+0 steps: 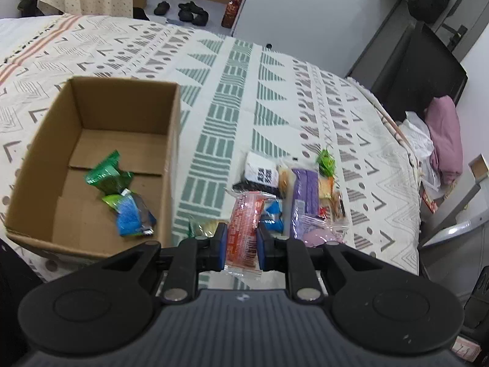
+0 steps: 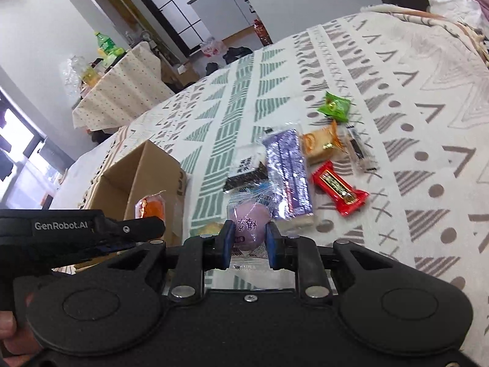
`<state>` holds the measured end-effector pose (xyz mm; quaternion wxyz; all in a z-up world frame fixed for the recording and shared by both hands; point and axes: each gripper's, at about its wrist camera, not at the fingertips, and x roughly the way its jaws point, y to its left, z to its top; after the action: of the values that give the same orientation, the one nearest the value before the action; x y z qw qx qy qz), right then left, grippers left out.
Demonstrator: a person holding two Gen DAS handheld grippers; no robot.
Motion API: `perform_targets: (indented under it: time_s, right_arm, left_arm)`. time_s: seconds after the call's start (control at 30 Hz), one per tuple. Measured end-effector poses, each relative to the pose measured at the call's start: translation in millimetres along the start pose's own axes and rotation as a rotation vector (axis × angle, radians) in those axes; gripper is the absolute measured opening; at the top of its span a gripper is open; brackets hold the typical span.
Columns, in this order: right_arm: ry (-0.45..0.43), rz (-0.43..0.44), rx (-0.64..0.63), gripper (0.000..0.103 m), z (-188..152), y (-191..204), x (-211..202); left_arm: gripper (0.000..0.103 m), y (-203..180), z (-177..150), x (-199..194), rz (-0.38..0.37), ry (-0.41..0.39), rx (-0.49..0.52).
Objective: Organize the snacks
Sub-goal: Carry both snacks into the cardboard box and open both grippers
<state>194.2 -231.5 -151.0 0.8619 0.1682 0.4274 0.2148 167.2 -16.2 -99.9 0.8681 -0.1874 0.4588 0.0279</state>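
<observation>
Lengthwise, the red snack packet (image 1: 244, 229) points away, gripped in the left claw (image 1: 242, 240); right claw (image 2: 250, 238) clamps a purple bun (image 2: 248, 224).

An open cardboard box (image 1: 101, 165) at left holds green and blue packets (image 1: 122, 195). Loose wrapped snacks (image 2: 293, 165) lie clustered at centre frame.

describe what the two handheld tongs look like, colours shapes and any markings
Both tongs are matte black plastic: the left tongs and the right tongs each have two blue-padded fingers, angular linkage arms with silver pivot pins, and two round black discs flanking a ribbed centre plate. In the right wrist view, the left unit's side shows white "GenRobot.AI" lettering. No cables or sleeves are visible.
</observation>
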Motion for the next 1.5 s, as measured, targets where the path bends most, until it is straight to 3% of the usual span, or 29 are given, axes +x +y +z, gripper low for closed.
perform_targets:
  time_s: [0.67, 1.33, 1.5]
  right_arm:
    - [-0.035, 0.042, -0.06, 0.022, 26, 70, 20]
    - [-0.001, 0.043, -0.145, 0.022, 33, 143, 56]
    - [0.007, 0.036, -0.164, 0.022, 33, 160, 65]
  left_arm:
    - [0.018, 70, 38, -21, 0.076, -0.07, -0.074]
    - [0.018, 135, 59, -12, 0.076, -0.06, -0.182]
    - [0.023, 144, 62, -17, 0.071, -0.071, -0.188]
